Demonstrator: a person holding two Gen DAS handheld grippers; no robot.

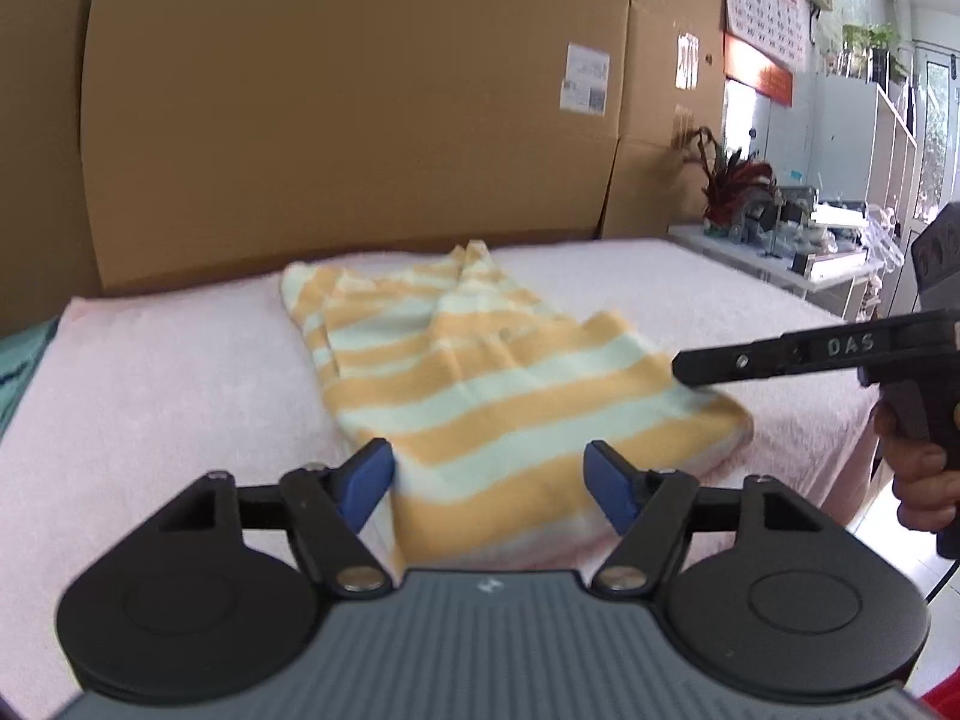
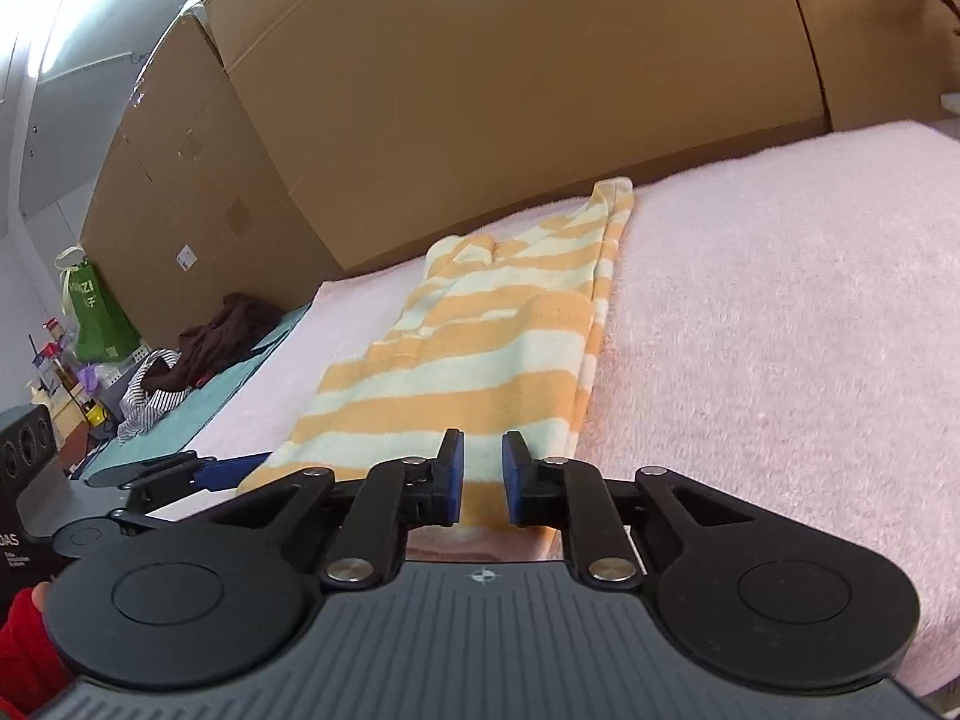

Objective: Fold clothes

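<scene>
Lying lengthwise on the pink blanket [image 2: 780, 300], the striped garment [image 1: 480, 384] is already narrowed into a long strip. Left tongs [image 1: 489, 480] released, jaws wide, near hem between them untouched. Right tongs [image 2: 482, 477] narrowly parted above the same hem, gripping nothing. Likely next: pinch both hem corners evenly, then carry them toward the far end.

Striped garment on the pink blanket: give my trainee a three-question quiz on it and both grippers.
1. True or false: the striped garment is bunched in a heap.
2. Which gripper's jaws are wider apart? A) left gripper B) right gripper
3. What stands behind the pink blanket?

Key: 1 false, it lies spread out; 2 A; 3 cardboard boxes.
</scene>
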